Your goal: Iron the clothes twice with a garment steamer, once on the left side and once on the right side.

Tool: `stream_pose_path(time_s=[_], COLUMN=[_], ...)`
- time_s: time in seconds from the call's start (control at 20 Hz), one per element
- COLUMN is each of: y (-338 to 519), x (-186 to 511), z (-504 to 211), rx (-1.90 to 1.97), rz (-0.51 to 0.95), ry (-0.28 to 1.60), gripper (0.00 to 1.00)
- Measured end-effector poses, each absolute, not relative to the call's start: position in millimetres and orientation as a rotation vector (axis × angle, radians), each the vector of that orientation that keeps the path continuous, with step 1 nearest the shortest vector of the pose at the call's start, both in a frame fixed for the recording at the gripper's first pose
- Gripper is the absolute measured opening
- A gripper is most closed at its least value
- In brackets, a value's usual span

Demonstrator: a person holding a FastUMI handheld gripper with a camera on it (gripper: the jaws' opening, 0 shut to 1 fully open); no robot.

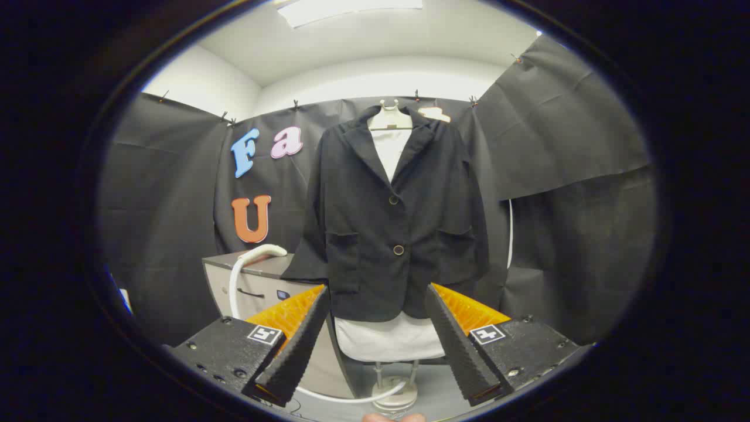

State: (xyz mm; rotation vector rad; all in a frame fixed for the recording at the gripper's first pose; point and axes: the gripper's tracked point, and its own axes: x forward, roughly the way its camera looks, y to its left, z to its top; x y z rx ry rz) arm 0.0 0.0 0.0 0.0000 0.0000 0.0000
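Note:
A black blazer (389, 217) hangs buttoned over a white garment (389, 337) on a white hanger (389, 119), straight ahead of me and beyond the fingers. My gripper (378, 305) stands open, its two black ridged fingers (302, 340) wide apart with nothing between them but the blazer's hem farther off. A white curved steamer hose (243, 269) rises over a grey cabinet (246, 287) left of the blazer. The steamer head itself I cannot make out.
A stand with a round white base (395, 398) holds the clothes up, with a white cord (345, 398) curling along the floor by it. Black cloth walls close in on all sides. A fingertip (392, 417) shows just below the fingers.

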Motion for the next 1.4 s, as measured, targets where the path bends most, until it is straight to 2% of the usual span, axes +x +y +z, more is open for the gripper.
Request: stream_pose_path(time_s=[0.75,1.4], y=[27.1,159.3], x=[16.5,43.4], z=[12.4,16.5], rx=[-0.017,0.019], rz=[0.017,0.094], ry=[-0.006,0.091], gripper=[1.00,1.00])
